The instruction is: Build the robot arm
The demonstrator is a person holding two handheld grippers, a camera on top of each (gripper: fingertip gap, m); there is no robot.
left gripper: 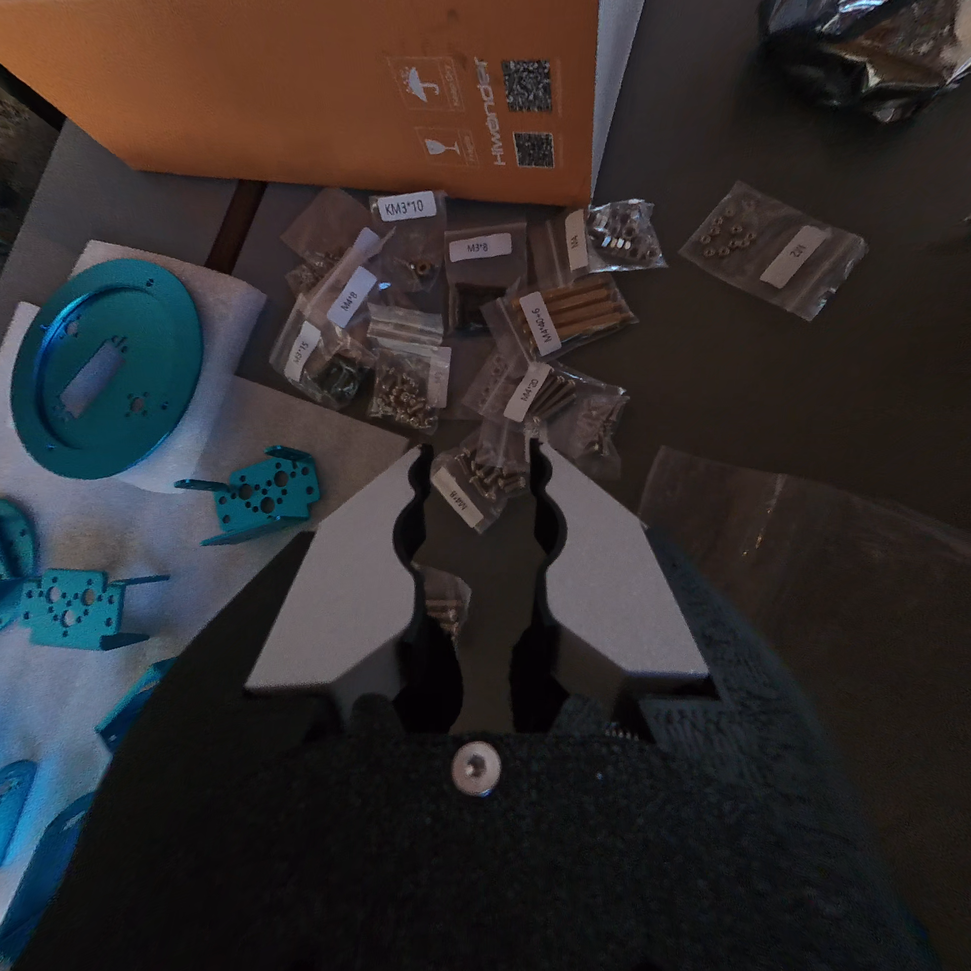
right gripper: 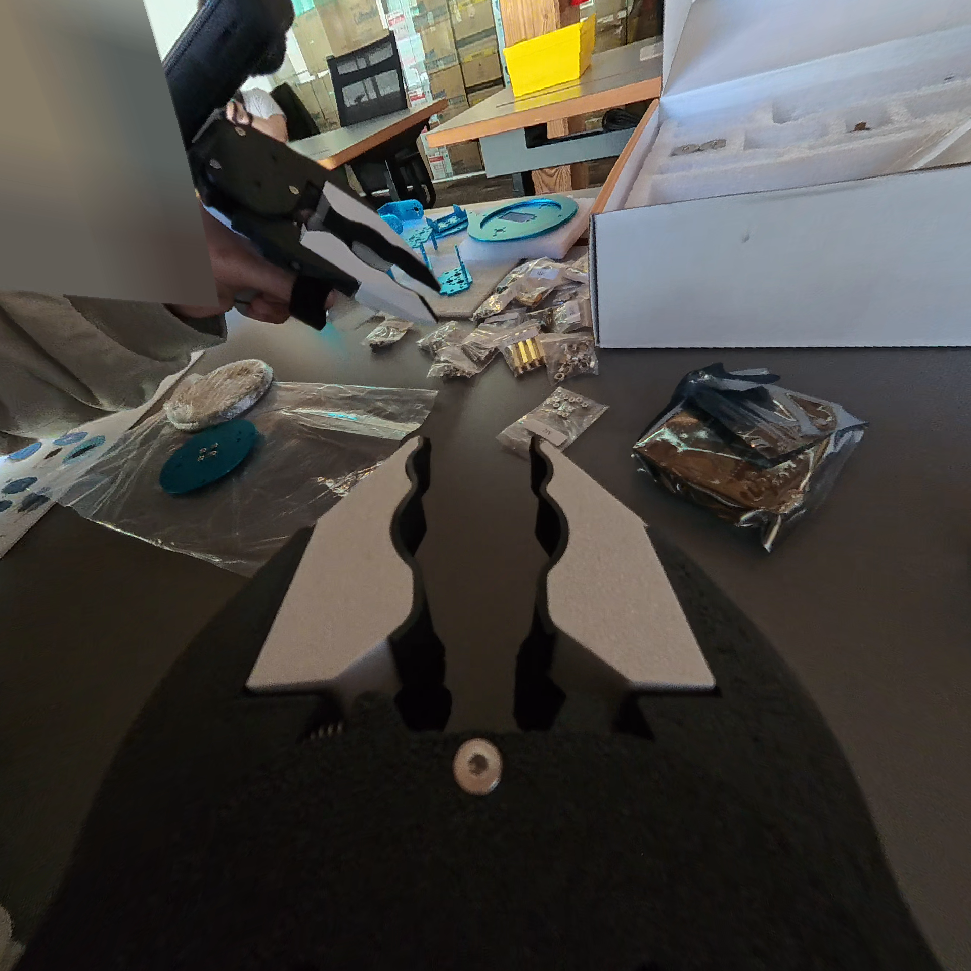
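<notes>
small clear bag of silver screws (left gripper: 475, 481) lies between my left jaws (left gripper: 479, 462), open, unclamped, hovering; right jaws (right gripper: 477, 462) open, empty above the dark worktop (right gripper: 788, 657).

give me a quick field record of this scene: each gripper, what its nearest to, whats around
left gripper: open, above a small bag of screws, holding nothing
right gripper: open, empty, over the dark table
nearest right: bag of nuts
pile: small hardware bags
left side: teal ring plate, teal brackets on white foam
back: orange box
right side: shiny wrapped pack
</notes>
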